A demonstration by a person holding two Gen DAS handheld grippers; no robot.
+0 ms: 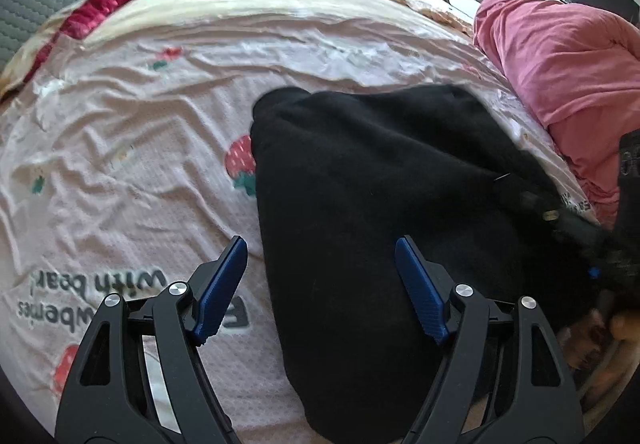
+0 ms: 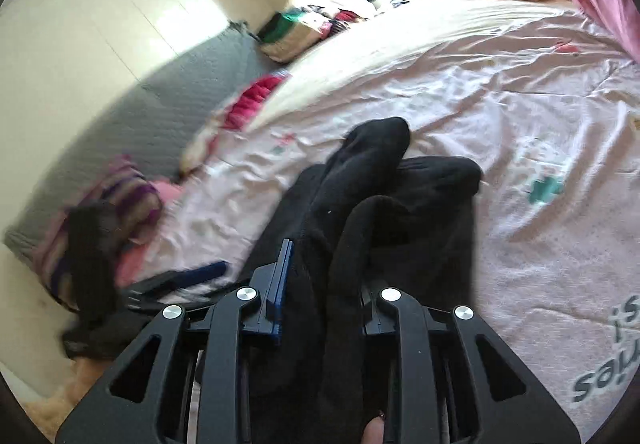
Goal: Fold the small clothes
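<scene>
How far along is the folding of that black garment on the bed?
Early to midway, it seems. The black garment lies bunched on the bedsheet, not yet a neat fold. The right gripper is clamped on a bundle of it; the left gripper hangs open above it. Flattening and final folds remain.

A garment (image 1: 380,212) lies on the bed (image 1: 140,132), a quilt (image 1: 560,64) to its right.

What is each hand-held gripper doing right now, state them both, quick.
Left hand-held gripper: open, holding nothing, over the black garment.
Right hand-held gripper: closed on the black garment.
</scene>
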